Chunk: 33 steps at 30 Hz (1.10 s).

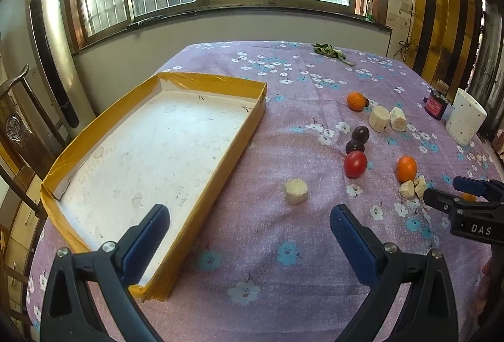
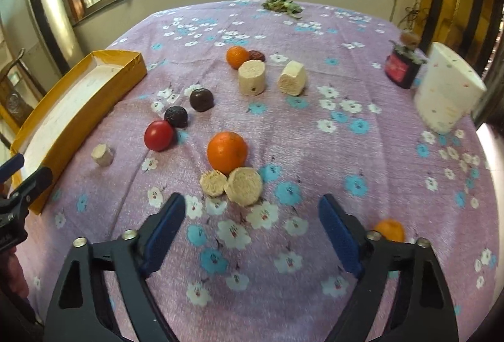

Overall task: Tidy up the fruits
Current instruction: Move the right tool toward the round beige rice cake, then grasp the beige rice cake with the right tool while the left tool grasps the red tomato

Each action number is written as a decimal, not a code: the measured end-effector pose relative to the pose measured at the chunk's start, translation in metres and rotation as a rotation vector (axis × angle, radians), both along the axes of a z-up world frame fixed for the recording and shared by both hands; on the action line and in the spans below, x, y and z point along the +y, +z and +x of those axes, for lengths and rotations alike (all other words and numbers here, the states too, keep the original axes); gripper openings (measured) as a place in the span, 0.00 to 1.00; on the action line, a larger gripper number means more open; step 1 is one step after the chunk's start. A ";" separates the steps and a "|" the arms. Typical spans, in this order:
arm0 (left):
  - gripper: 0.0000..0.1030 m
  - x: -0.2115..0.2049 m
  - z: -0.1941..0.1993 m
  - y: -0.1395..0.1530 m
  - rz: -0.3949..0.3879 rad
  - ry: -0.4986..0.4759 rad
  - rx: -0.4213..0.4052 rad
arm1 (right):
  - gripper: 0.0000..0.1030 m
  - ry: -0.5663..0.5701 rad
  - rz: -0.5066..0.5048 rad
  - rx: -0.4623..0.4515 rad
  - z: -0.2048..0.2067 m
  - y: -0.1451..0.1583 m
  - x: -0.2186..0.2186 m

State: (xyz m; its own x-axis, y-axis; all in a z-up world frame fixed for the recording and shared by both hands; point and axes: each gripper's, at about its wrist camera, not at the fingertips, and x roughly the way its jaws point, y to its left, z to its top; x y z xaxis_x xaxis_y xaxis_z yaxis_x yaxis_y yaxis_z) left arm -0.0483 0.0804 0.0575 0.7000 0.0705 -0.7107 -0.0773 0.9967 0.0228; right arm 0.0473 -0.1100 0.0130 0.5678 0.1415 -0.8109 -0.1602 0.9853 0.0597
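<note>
A yellow-rimmed shallow box (image 1: 201,80) (image 2: 78,108) lies at the table's left, nothing in it. Fruits lie loose on the purple floral cloth: a near orange (image 2: 226,151) (image 1: 406,168), a far orange (image 2: 237,56) (image 1: 356,101), a third orange (image 2: 389,230) by my right finger, a red tomato (image 2: 158,135) (image 1: 355,164) and two dark plums (image 2: 201,99) (image 2: 176,116). My left gripper (image 1: 249,219) is open and empty beside the box's near corner. My right gripper (image 2: 252,209) is open and empty just short of the near orange.
Pale corn-cob pieces lie among the fruit (image 2: 233,184) (image 2: 252,77) (image 1: 296,190). A white cup (image 2: 447,89) and a dark jar (image 2: 401,67) stand at the right. Green leaves (image 2: 283,6) lie at the far edge. A wooden chair (image 1: 19,134) stands left of the table.
</note>
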 end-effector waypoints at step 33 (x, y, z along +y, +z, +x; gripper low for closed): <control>0.84 -0.093 0.090 -0.019 -0.011 -0.220 0.171 | 0.27 0.049 0.108 0.017 0.005 -0.010 -0.047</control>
